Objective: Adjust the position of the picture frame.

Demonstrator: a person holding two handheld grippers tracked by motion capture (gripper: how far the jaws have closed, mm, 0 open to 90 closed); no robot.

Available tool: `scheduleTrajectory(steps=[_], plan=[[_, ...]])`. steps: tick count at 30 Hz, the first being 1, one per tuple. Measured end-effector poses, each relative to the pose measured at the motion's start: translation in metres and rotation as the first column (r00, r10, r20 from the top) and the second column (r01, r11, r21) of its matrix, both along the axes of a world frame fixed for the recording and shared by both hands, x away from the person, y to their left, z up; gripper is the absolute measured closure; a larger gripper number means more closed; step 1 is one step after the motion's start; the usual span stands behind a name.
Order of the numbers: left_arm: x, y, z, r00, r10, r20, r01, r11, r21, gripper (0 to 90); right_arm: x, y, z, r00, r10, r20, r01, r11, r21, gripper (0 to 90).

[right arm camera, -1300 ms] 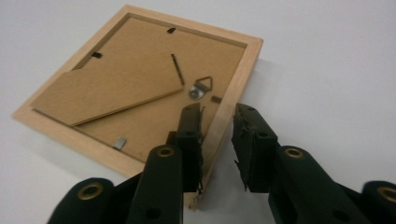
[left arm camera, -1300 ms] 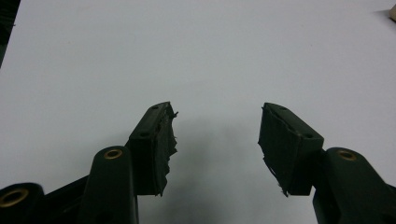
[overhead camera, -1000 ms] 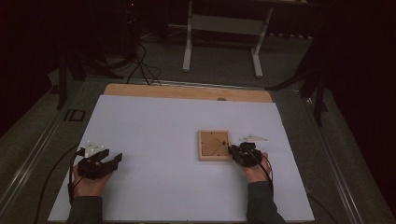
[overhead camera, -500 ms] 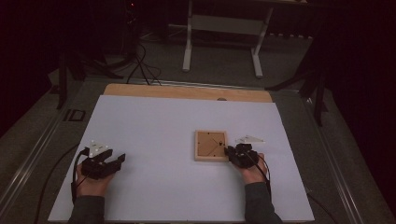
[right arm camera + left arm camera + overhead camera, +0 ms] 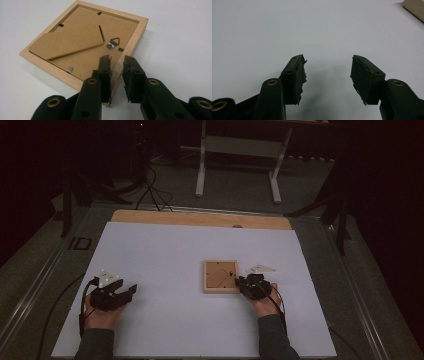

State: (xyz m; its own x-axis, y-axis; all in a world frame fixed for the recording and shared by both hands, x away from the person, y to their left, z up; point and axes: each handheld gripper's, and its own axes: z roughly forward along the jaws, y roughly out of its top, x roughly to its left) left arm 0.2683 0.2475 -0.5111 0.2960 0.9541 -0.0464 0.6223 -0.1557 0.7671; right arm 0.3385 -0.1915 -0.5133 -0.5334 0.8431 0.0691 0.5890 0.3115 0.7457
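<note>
A wooden picture frame (image 5: 220, 276) lies face down on a white table (image 5: 165, 250), right of centre, its brown backing board and small metal hanger showing. The right gripper (image 5: 246, 283), held in the person's right hand (image 5: 265, 302), sits at the frame's right edge; in the right gripper view its jaws straddle that wooden edge, one over the backing, one outside, and whether the pads press the wood cannot be told. The left gripper (image 5: 131, 290) rests well apart near the table's left side, jaws spread wide over bare surface
</note>
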Motion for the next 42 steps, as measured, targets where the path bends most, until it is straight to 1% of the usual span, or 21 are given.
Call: scheduleTrajectory(steps=[16,24,30,35,42], plan=[[0.001,-0.003,0.000,0.9999,-0.010,-0.002,0.010,0.9999,0.006,44.0,0.001,0.026,0.000,0.9989,0.046,0.009,-0.046,0.999,-0.015,76.2],[0.003,-0.005,0.000,0.9999,-0.017,-0.001,0.017,0.9998,0.008,44.0,-0.001,0.037,0.000,0.9990,0.044,0.012,-0.044,0.999,-0.020,76.2],[0.003,-0.007,0.000,0.9997,-0.023,-0.004,0.023,0.9997,0.008,44.0,-0.001,0.045,0.000,0.9984,0.056,0.011,-0.056,0.998,-0.018,75.9],[0.004,-0.010,-0.001,0.9993,-0.036,-0.007,0.036,0.9993,0.013,44.0,-0.003,0.050,-0.001,0.9982,0.059,0.011,-0.059,0.998,-0.009,74.1],[0.004,-0.022,-0.001,0.9970,-0.076,-0.011,0.076,0.9963,0.040,44.0,-0.005,0.055,-0.001,0.9974,0.071,0.011,-0.071,0.997,-0.008,72.9]])
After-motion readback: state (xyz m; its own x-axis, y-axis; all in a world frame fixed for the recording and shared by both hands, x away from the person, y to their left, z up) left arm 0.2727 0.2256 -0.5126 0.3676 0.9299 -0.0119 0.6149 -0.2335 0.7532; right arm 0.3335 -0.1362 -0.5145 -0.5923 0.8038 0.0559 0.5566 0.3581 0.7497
